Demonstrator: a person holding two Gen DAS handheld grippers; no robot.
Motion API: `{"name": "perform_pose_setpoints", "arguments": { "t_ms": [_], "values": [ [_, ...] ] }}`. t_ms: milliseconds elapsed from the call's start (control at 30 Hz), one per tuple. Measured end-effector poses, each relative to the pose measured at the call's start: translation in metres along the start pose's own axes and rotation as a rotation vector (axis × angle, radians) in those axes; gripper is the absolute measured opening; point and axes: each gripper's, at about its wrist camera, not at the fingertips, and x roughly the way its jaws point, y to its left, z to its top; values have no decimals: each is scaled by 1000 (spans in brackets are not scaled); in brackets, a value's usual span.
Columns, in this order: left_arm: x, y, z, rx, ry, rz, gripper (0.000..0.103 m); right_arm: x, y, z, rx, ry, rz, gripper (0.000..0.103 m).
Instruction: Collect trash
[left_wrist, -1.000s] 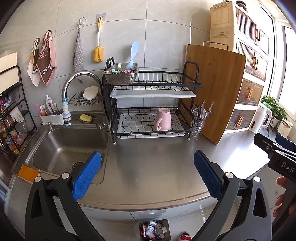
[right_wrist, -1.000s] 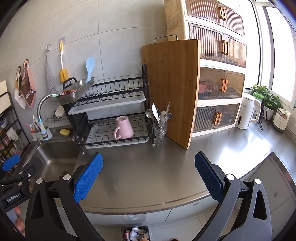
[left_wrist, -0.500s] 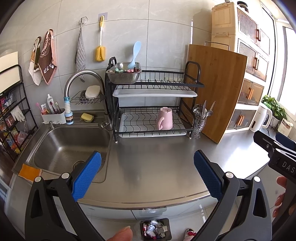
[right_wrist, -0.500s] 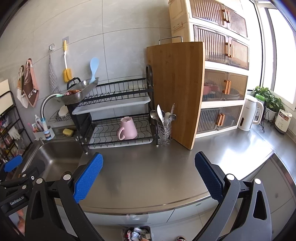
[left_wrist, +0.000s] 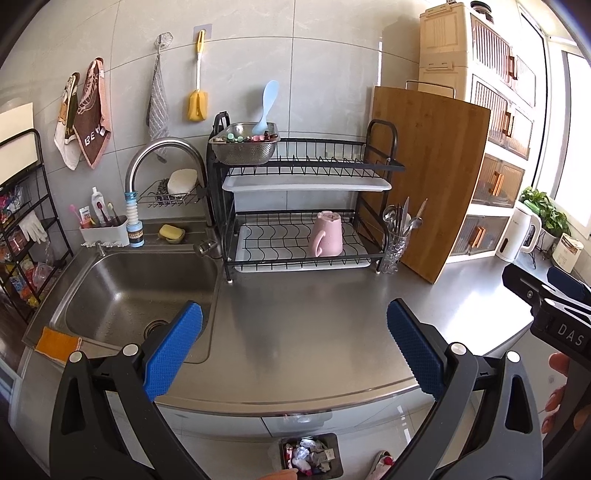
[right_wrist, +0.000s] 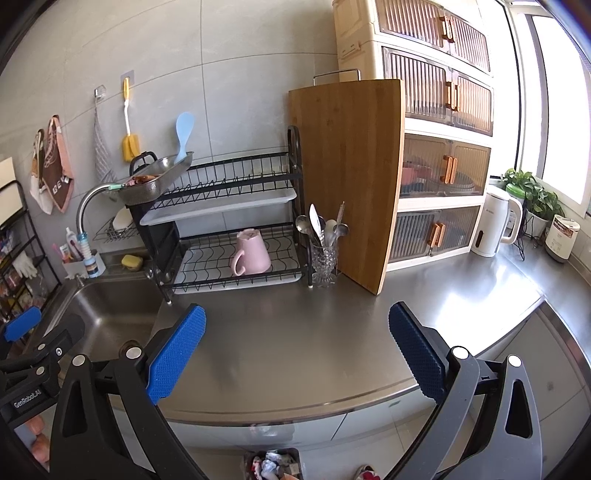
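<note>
Two open, empty claws, left (left_wrist: 293, 343) and right (right_wrist: 297, 347), are held above a bare bench (left_wrist: 314, 317), while trash is seen only in the bin (left_wrist: 312, 456) on the floor below, so a slow sweep is advised.

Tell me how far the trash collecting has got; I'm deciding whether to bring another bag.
Done: the bin below the counter already holds crumpled wrappers. In hand: nothing; left gripper and right gripper are open and empty. Left: colourful bits in the colander, possibly trash.
</note>
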Motion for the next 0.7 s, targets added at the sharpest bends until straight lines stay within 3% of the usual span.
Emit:
{"name": "perform_pose_setpoints", "arguments": {
  "t_ms": [700],
  "values": [
    [0,0,0,-3,3,38,95,2,0,-2,-8,9,4,100]
  ]
}}
